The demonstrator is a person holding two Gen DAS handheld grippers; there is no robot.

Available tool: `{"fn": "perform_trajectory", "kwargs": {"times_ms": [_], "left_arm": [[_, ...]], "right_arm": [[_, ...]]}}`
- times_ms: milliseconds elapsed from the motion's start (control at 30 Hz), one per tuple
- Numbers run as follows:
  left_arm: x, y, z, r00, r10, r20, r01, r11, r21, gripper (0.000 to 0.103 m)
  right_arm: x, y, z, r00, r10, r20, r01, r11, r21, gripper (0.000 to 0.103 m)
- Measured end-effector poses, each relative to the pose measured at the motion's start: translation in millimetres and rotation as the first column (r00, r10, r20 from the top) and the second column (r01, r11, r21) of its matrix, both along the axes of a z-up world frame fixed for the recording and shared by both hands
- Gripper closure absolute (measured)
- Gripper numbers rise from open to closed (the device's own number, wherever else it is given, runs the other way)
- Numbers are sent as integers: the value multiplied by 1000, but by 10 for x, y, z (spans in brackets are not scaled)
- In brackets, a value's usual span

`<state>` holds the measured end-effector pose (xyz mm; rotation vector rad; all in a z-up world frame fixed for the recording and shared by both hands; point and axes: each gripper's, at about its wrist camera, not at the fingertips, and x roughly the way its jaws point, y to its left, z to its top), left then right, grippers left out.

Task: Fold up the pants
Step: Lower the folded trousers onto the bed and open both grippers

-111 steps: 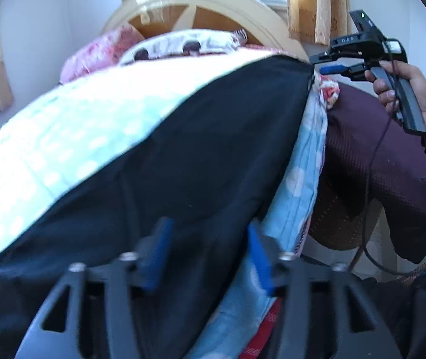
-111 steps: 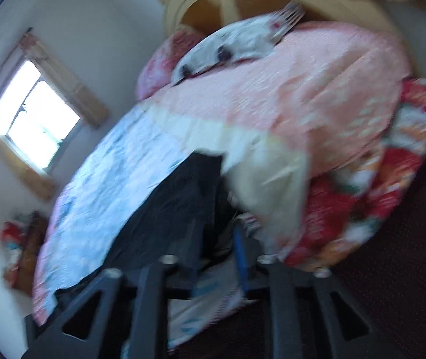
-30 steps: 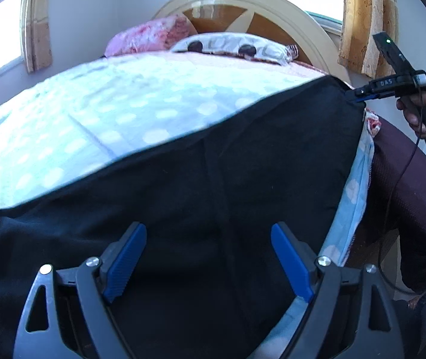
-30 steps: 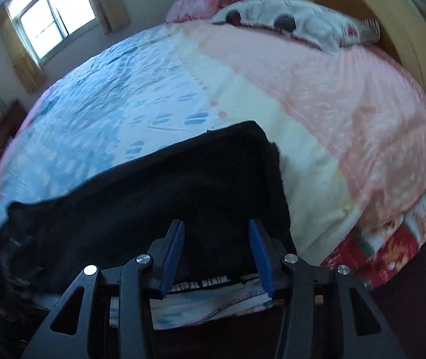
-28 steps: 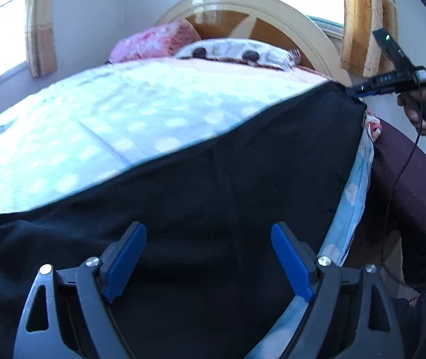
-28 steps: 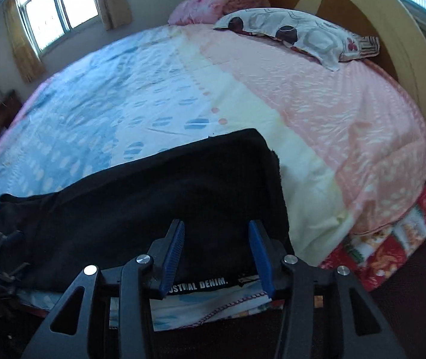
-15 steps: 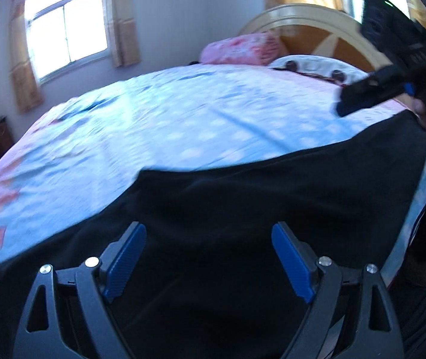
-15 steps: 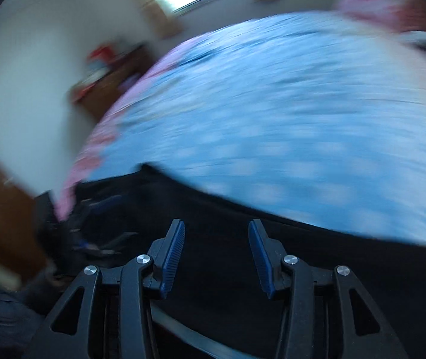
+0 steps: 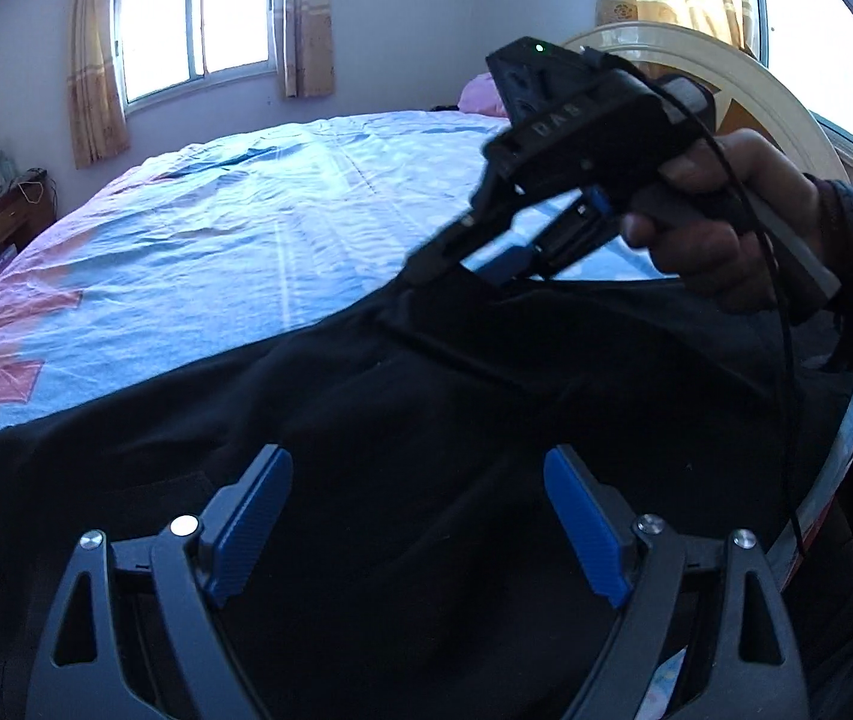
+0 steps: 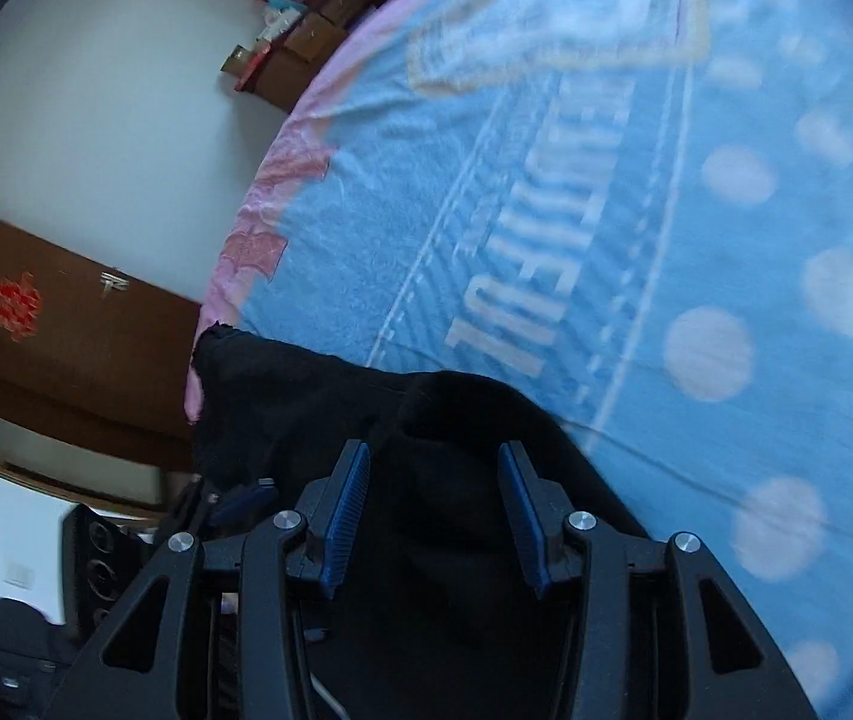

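Black pants (image 9: 402,420) spread across lower frame on blue bedsheet (image 9: 198,252). Left gripper (image 9: 417,525) wide open above them. Right gripper (image 10: 433,510), fingers apart w/ fabric between, maybe touching.

The bedsheet (image 10: 546,240) reads "…UTIFUL"; the right tongs (image 9: 486,252) casing reads "DAB".

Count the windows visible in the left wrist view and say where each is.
2. One window sits in the far wall beyond the bed, between curtains; another window shows at the right edge behind the headboard. Others may be out of view.
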<state>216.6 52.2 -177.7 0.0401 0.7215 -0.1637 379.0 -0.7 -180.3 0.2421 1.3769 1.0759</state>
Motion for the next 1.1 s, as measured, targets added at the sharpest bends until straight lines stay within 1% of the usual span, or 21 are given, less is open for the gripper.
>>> {"fn": "perform_trajectory", "kwargs": {"times_ms": [33,67,133,200,267,333,400,433,467,500,533,600,633,700,767,800,867,933,1000,1033,1100], "left_arm": [[-6,-8,-9,1000,-1,-3,1,1000,-1,14],[2,-19,-33,1000,-4,-10,4,1000,1,14],[1,-42,-49,1000,-8,-15,8,1000,3,14],[8,-69,-61,1000,-13,-19,13,1000,5,14],[21,-89,-76,1000,-12,-25,12,1000,8,13],[34,-118,-99,999,-16,-35,17,1000,16,10],[25,-155,-116,999,-21,-41,22,999,35,10],[10,-171,-111,999,-27,-42,29,999,36,10],[-8,-183,-101,998,-33,-44,35,999,36,10],[-29,-188,-81,999,-34,-39,36,999,36,10],[-56,-185,-63,999,-38,-32,39,999,33,10],[-150,-191,-7,998,-59,-11,59,998,31,10],[-198,-198,10,997,-72,-2,72,997,33,10],[-294,-222,20,993,-120,-5,120,993,19,10],[-379,-293,-3,985,-173,-11,173,985,-1,10],[-404,-345,-42,982,-189,-24,189,982,3,10],[-423,-445,-161,978,-198,-69,201,979,38,10],[-467,-513,-201,980,-186,-72,191,979,66,10],[-497,-509,-207,979,-184,-84,189,980,55,10],[-507,-515,-204,980,-181,-88,186,981,53,10],[-532,-500,-140,981,-178,-82,180,984,19,10]], "right_arm": [[22,5,11,1000,-4,0,4,1000,10,82],[43,16,54,1000,-10,24,10,1000,6,99],[40,38,167,997,-28,77,27,1000,6,99],[28,104,308,984,-36,173,39,999,-13,100],[86,166,279,978,-39,203,51,997,-54,100],[125,222,134,978,-10,208,34,993,-112,100],[116,222,57,979,17,203,9,992,-123,98],[119,163,56,983,4,184,16,994,-108,92],[118,66,84,985,-23,172,42,993,-109,74],[114,-24,127,982,-57,180,77,991,-108,64],[86,-130,194,974,-91,206,117,986,-118,49],[-51,-398,387,949,-146,280,188,974,-130,48],[-196,-585,518,935,-157,317,201,973,-112,48],[-472,-855,653,931,-153,330,188,979,-76,48],[-812,-1081,689,934,-149,324,180,982,-65,48],[-1003,-1147,668,936,-138,323,169,983,-70,48],[-1384,-1275,497,952,-110,285,146,983,-109,48],[-1606,-1365,295,959,-127,253,168,974,-151,48],[-1768,-1472,41,971,-144,189,179,966,-186,48],[-1846,-1534,-74,970,-165,176,197,964,-179,48],[-1915,-1621,-110,960,-213,183,238,962,-131,48]]}}
